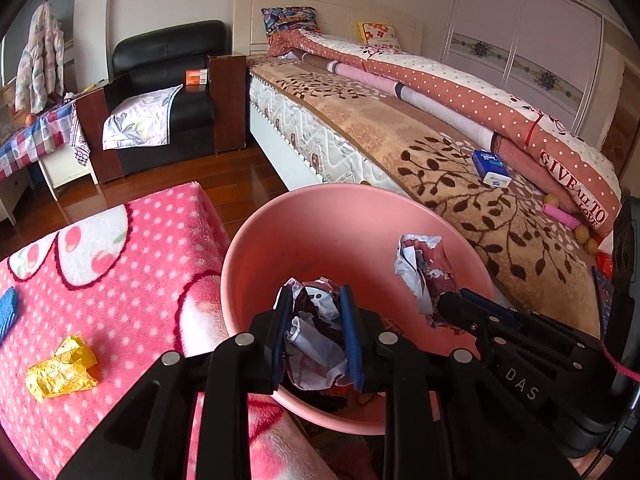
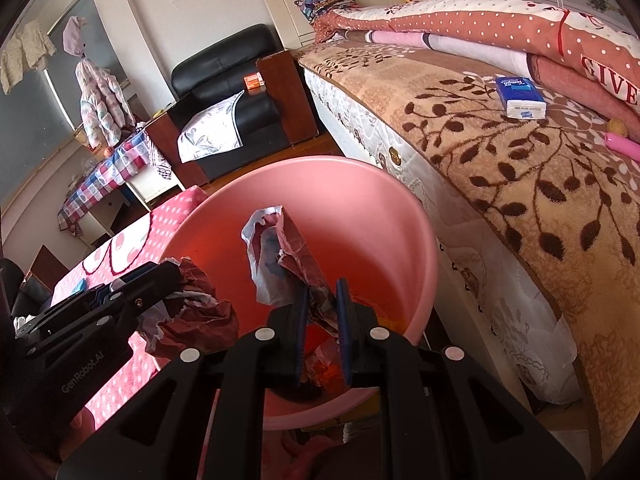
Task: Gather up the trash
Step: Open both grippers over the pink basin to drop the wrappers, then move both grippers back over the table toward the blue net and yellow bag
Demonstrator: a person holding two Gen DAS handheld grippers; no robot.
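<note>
A pink bin stands between a pink dotted blanket and the bed. Over its near rim my left gripper has a crumpled dark red and white paper wad filling the gap between its blue pads and touching both. My right gripper is shut on a second crumpled paper, held over the bin's mouth. Orange scraps lie at the bottom of the bin. A crumpled yellow wrapper lies on the blanket to the left.
The bed runs along the right with a blue tissue pack, walnuts and a pink tube by a folded quilt. A black armchair and a checked table stand behind, across wooden floor. A blue item lies on the blanket's left edge.
</note>
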